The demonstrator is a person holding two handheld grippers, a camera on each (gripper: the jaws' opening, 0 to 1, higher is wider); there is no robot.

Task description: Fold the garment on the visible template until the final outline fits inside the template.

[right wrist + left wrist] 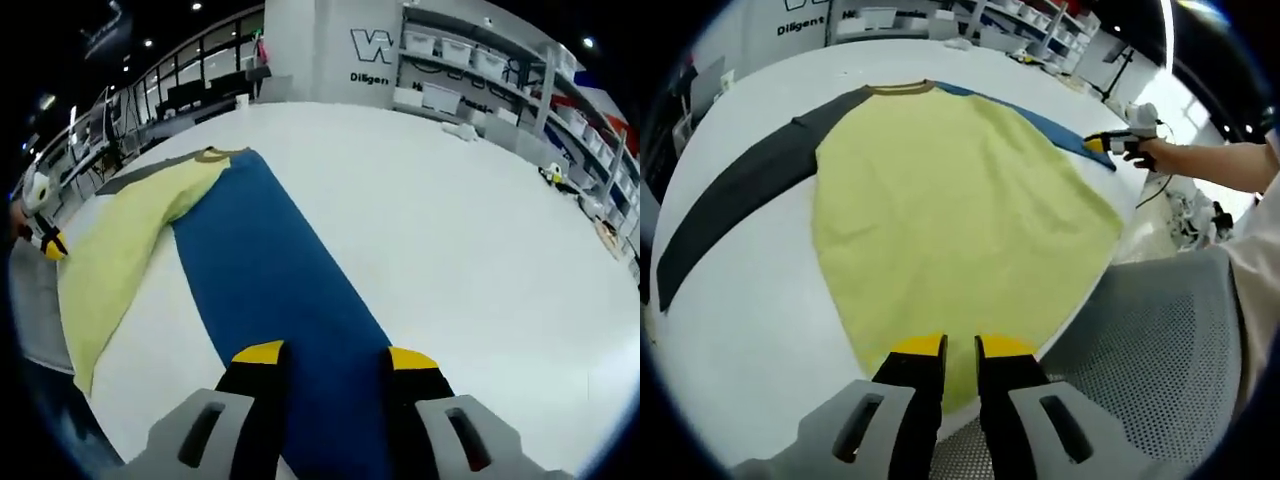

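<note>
Garment (960, 210): we see its yellow body spread flat mid-frame on the white table (750, 320), dark sleeve at left, blue sleeve (270, 290) outstretched. Left gripper (960, 347) nearly closed over the hem; right gripper (325, 355) apart above the sleeve.

The blue sleeve (285, 300) ran under the right tool (335, 358), so its end was hidden. Wall words (800, 28) past the shirt's collar (900, 90) were cut off.

Both tongs look the same: left tongs (960, 347) and right tongs (335, 355) have black jaws with yellow tips on grey slotted mounts. Person's sleeve (1252, 275) is white.
</note>
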